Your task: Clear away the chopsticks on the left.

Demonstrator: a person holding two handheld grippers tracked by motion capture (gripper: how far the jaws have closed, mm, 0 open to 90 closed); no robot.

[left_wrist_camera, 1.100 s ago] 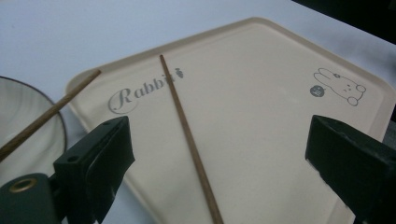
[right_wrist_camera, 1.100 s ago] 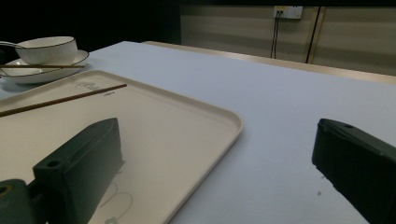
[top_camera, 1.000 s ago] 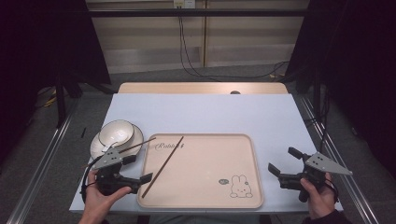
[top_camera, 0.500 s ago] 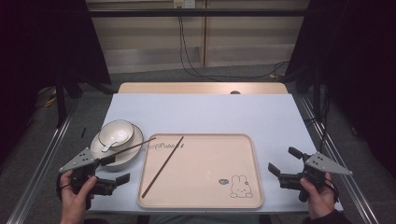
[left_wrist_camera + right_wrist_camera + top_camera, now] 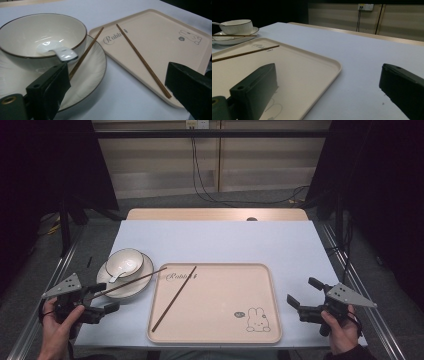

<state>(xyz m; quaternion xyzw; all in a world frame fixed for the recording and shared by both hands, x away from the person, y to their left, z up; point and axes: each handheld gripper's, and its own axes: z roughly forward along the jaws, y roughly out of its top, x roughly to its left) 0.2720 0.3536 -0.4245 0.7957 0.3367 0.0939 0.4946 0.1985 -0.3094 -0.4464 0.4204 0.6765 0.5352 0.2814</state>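
Pale blue-white table top (image 5: 220, 240), with a dark room, cables and a tan wooden strip beyond its far edge. Item: cream rectangular plastic tray (image 5: 225, 330) with a rabbit print, lying at the near edge, centre. Item: brown wooden chopstick (image 5: 174, 298) lying diagonally on the tray's left half. Item: second brown wooden chopstick (image 5: 131, 282), resting across the white dark-rimmed plate (image 5: 142, 280) with its far tip reaching over the tray's left rim. Item: white dark-rimmed ceramic bowl (image 5: 124, 261) standing on that plate, near the table's left edge, with a white ceramic spoon (image 5: 116, 274) inside. Left gripper (image 5: 100, 301), held at the near left corner, jaws spread and empty, its tips just beside the plate's near rim. Right gripper (image 5: 301, 295), held near the right edge beside the tray, jaws spread and empty. Left gripper view adds the "Rabbit" lettering and the spoon's handle leaning over the bowl's rim; the plate-borne chopstick passes close by its left jaw. Right gripper view adds a low look across the tray's rounded corner, with the bowl far off. Open table lies beyond the tray to the far edge and along the right side.
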